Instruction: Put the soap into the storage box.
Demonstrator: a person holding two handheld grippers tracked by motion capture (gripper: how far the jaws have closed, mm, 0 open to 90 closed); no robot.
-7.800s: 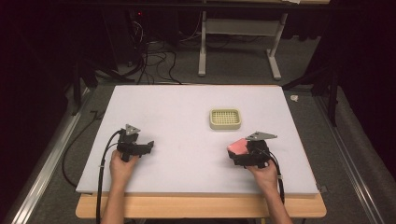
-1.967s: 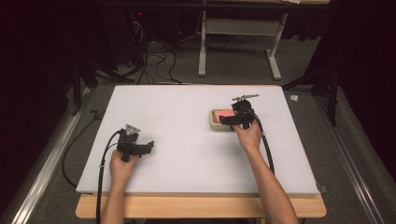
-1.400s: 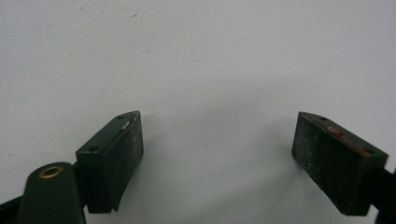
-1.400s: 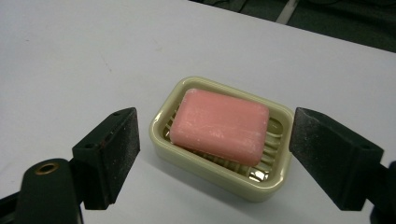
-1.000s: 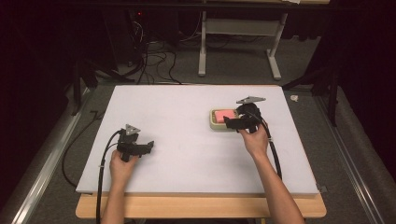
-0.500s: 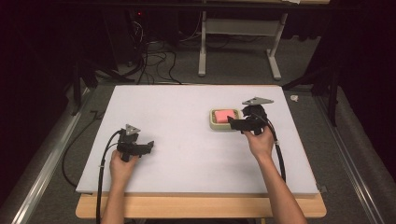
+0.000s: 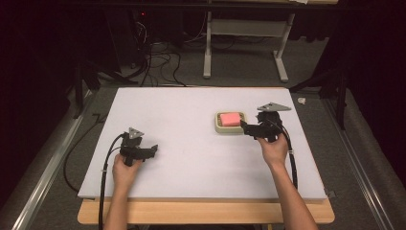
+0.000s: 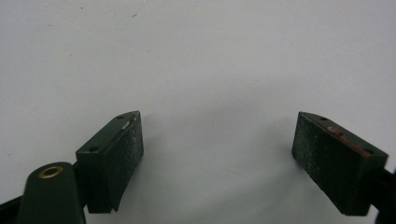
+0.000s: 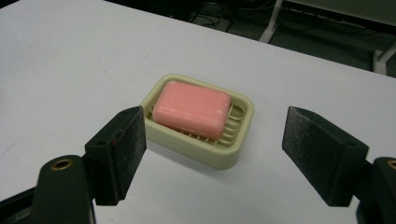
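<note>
Soap (image 9: 192,109), a pink bar, now lies inside the pale green soap dish (image 9: 233,156), tilted a little so that one end rests on the ribs of the dish; some seconds ago the dish was empty and the bar was in the right claw near the front of the tabletop (image 7: 191,110). In the high view the soap (image 7: 230,118) sits in the dish (image 7: 218,125) toward the far right part of the white surface. The right claw (image 7: 245,128) has let go and has drawn back from the dish: its jaws stand wide apart with nothing between them, just beside the dish and no longer over it. I judge from this that the placing is finished and the hand is retreating. The left claw (image 7: 152,149) rests on the tabletop well apart from the dish, in the same place as before, jaws spread and empty.
</note>
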